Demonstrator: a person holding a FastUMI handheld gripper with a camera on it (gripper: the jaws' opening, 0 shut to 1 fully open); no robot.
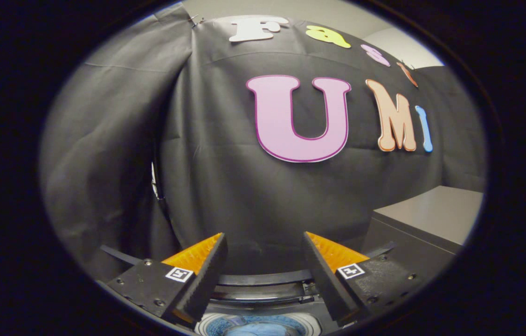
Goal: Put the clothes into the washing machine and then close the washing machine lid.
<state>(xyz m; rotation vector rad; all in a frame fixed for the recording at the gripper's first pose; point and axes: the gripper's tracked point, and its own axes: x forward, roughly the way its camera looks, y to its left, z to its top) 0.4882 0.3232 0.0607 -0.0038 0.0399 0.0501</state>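
Above the washing machine (263,298), the tongs (265,254) hang with their fingers spread wide apart, gripping nothing. Below and between them sits the machine's round drum opening, with blue clothes (253,329) lying inside. Black booth cloth (225,177) rises beyond. A grey cabinet (431,219) stands to the right.

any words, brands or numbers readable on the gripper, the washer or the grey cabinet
Gripper, fingers open and empty above the washing machine: no words, only two square coded markers, one by each finger.
Washing machine: no text to be read.
Grey cabinet: no text.
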